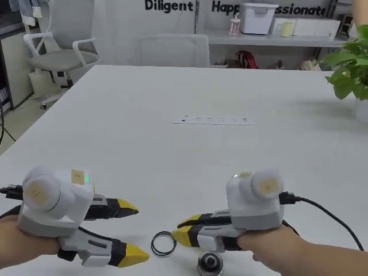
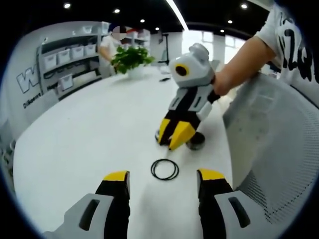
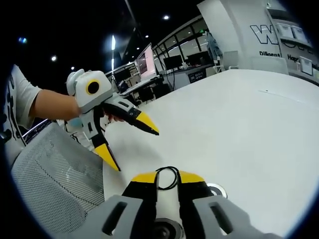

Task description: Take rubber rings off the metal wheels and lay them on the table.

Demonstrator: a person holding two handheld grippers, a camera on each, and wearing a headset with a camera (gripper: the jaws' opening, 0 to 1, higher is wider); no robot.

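At the near edge of the white desk [image 1: 201, 155], a black rubber ring [image 1: 164, 243] lies flat by itself, between the two pairs of tongs; the left tongs [image 1: 131, 230] are spread wide, their yellow tips well apart, with nothing held; in the left gripper view the ring sits on the desk just ahead of the gap between those tips, touching neither; the right tongs [image 1: 184, 229] point at the ring from the other side, their yellow tips drawn close with just a narrow gap, gripping nothing; in the head view the lower tip looks just beside the ring's rim, though the left gripper view shows the tips raised off the desk and clear of the ring; a metal wheel [image 1: 210, 263] stands on the desk close under the right tongs, near the ring; whether it carries a ring of its own I cannot tell; a person's hand [image 1: 276, 250] grips the handle of the right tongs; a green plant [image 1: 351, 69] stands at the far right of the desk; a white office chair [image 1: 57, 54] sits beyond its far left corner.
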